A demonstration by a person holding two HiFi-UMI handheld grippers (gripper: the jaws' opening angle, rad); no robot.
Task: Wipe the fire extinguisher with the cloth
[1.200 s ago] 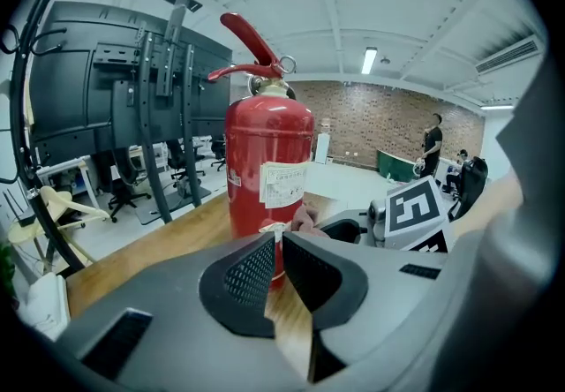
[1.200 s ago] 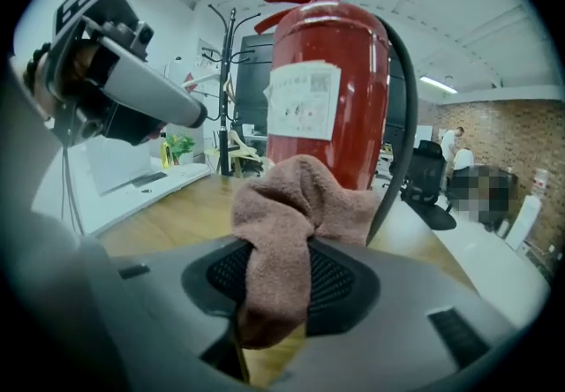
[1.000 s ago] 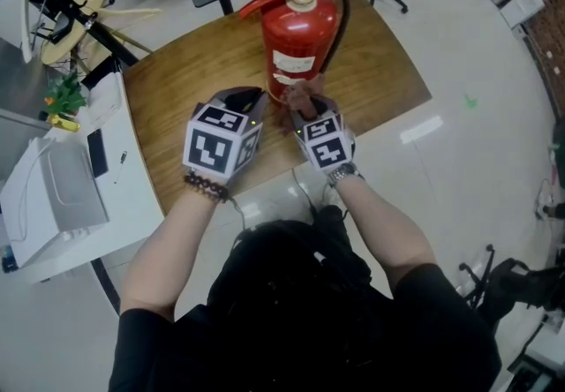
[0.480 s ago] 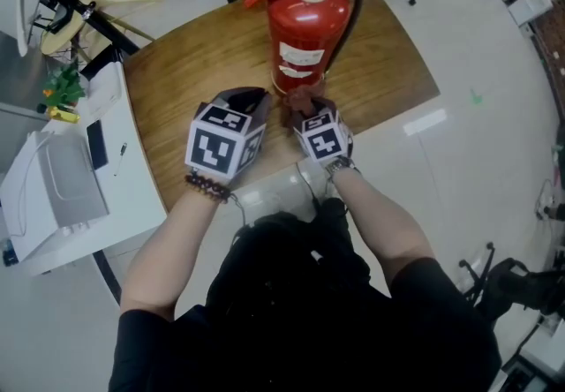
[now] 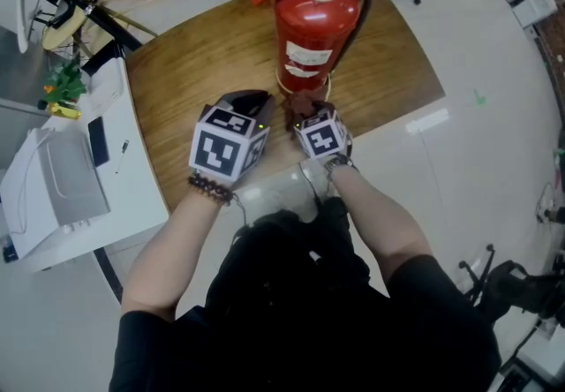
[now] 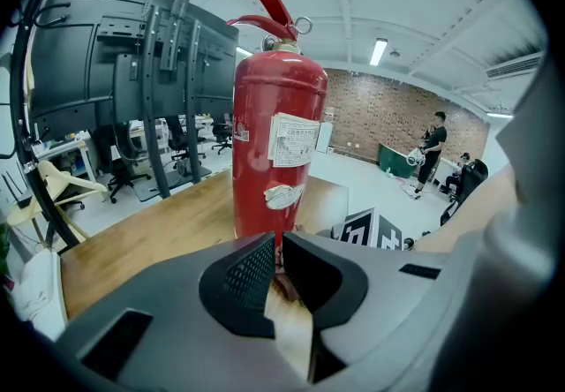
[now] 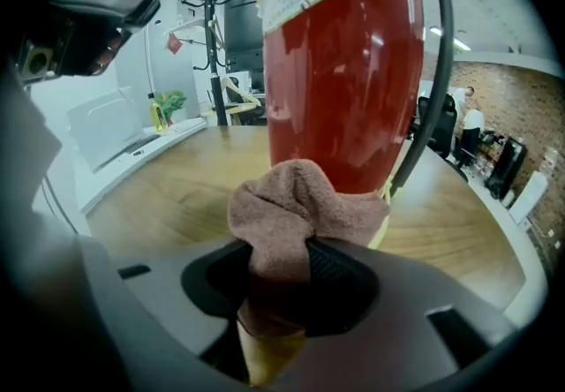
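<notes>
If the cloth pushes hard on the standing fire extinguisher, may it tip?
The fire extinguisher is a tall metal cylinder, probably heavy and steady. A low push, where the cloth is, likely will not tip it; a high one might.

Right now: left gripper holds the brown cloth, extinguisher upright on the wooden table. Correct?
Wrong gripper: the right gripper holds the brown cloth, as the right gripper view shows; the left gripper is shut. The extinguisher does stand upright on the wooden table.
</notes>
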